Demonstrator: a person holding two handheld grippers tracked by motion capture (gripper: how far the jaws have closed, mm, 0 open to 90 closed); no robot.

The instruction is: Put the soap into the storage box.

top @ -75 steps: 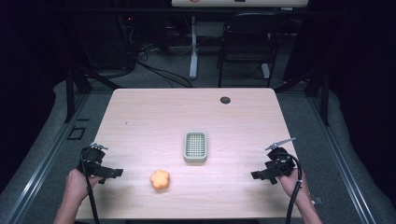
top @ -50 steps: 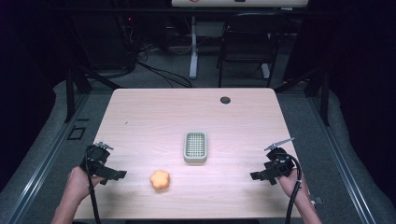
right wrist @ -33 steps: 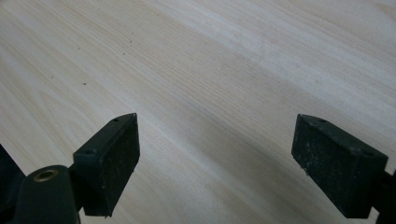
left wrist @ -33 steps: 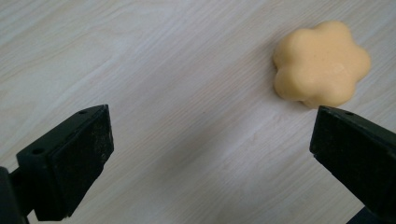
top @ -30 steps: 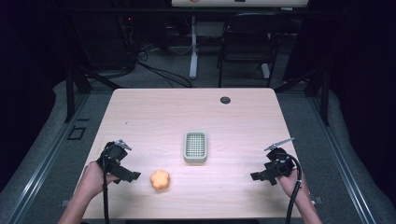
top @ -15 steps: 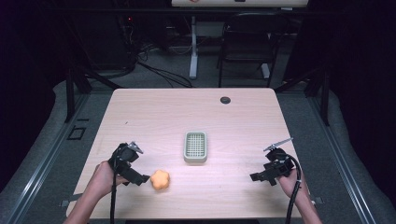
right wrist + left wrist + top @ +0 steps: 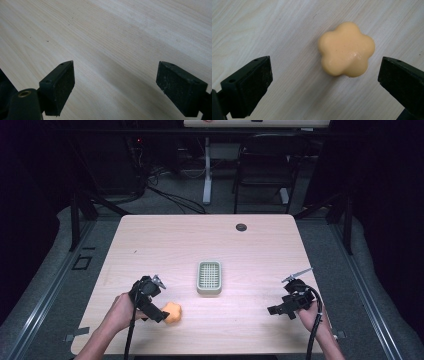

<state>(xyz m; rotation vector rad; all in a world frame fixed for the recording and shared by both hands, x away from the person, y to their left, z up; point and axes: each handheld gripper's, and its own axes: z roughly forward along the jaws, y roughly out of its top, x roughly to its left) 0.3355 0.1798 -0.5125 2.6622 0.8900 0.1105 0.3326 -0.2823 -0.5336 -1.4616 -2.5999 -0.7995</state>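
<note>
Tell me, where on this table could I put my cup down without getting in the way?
Most of the table is bare. The widest free patch is the far half, between the green tray and the far edge, apart from a small dark disc. It is tightest at the near left, where the left gripper straddles the orange flower-shaped piece. The right gripper hangs near the right edge.

Pale orange, flower-shaped soap-like lump [image 7: 346, 49], smooth and plain; light wooden table [image 7: 170, 240] with fine straight grain, a few dark specks and a small round black grommet [image 7: 241, 227]; pale green rectangular tray [image 7: 209, 277] with a grid-patterned inside; matte black left gripper [image 7: 324, 82] and right gripper [image 7: 115, 87]
</note>
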